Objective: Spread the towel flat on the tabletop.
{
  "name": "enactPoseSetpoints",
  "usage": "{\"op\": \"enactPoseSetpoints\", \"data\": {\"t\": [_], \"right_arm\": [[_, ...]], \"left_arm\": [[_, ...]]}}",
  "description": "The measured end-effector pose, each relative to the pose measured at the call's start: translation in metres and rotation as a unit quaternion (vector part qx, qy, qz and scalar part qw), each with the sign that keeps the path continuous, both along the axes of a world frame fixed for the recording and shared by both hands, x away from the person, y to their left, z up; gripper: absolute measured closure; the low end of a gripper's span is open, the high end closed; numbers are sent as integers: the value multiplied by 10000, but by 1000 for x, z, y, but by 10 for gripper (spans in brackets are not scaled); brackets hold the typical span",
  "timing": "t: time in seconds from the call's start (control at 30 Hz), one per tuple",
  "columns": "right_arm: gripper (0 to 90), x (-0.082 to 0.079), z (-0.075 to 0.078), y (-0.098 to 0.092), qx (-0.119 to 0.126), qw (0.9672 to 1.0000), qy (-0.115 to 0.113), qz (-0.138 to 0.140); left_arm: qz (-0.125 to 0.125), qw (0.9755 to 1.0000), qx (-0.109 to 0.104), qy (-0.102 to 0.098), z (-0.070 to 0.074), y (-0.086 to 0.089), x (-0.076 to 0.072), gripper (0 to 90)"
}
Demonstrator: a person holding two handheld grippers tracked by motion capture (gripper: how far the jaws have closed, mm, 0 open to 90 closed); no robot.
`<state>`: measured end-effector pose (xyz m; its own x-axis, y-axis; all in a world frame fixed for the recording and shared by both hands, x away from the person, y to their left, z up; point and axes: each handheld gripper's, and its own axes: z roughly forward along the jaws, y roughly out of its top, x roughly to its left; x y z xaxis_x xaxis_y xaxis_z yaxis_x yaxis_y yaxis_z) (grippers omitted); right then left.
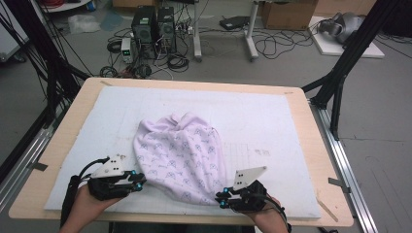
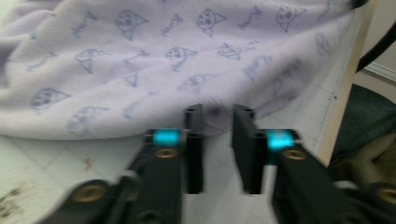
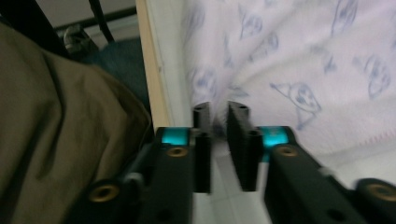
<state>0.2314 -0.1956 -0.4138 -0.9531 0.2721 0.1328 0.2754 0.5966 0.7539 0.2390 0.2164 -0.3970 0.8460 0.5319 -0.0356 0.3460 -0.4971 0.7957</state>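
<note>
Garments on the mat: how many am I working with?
1: a pale lilac printed garment bunched on the white mat, between the left tool and right tool. Anything under its folds is hidden.

high view: overhead, facing forward-down | gripper views: close, along tongs | shared: patterned cloth (image 1: 182,155)

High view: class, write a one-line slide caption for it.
Two hand-held grippers, left and right, meet the near edge of a patterned lilac cloth on a white mat.
</note>
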Motion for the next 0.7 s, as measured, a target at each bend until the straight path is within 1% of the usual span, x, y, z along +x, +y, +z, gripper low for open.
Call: {"op": "enactPoseSetpoints", "data": {"t": [0.03,0.07,0.1,0.13,0.2,0.23,0.27,0.3,0.33,0.37,0.43,0.47,0.5,0.53,0.57,0.6,0.63,0.67,0.7], "right_arm": [[713,3,5,-1,91,9999,-61,-20],[667,8,11,-2,122,9997,-184,-90],[602,16,16,-4,143,9991,-299,-262],[579,23,18,-4,129,9986,-351,-363],[542,43,21,-4,-98,9968,-570,-558],[533,53,19,-3,-161,9957,-610,-672],[524,64,16,-3,-207,9949,-593,-786],[514,76,10,-2,-253,9942,-540,-898],[509,84,4,-1,-380,9938,-480,-930],[500,88,0,1,-489,9935,-427,-934],[490,96,-10,5,-683,9929,-259,-935],[490,98,-14,7,-796,9925,-221,-905],[496,100,-18,10,-905,9916,-194,-908],[511,101,-20,11,-933,9917,-179,-872],[600,99,-23,11,-872,9918,-270,-889],[674,99,-23,10,-792,9933,-214,-818],[753,98,-23,9,-755,9938,-151,-796],[850,98,-23,9,-749,9943,-112,-747],[871,97,-22,8,-748,9948,-34,-686]], "left_arm": [[94,10000,-2,-20,2,3,3,622],[241,9997,-34,-52,4,6,8,580],[296,9995,-37,-55,5,8,12,536],[372,9993,-57,-66,6,10,17,516],[456,9989,-56,-49,4,10,30,506],[509,9987,-22,-48,2,9,37,503],[559,9984,25,-1,-2,7,46,500],[574,9983,4,69,-5,5,52,494],[572,9983,32,100,-8,3,56,484],[564,9983,86,108,-12,0,61,484],[540,9982,182,188,-19,-7,68,486],[550,9979,243,232,-24,-11,72,495],[540,9977,284,281,-27,-13,74,519],[495,9975,364,344,-33,-17,76,562],[448,9975,411,373,-37,-20,77,640],[433,9977,408,338,-39,-22,76,679],[423,9980,367,288,-39,-24,74,730],[395,9979,414,299,-38,-24,74,794],[372,9978,449,308,-36,-24,74,823]]}}
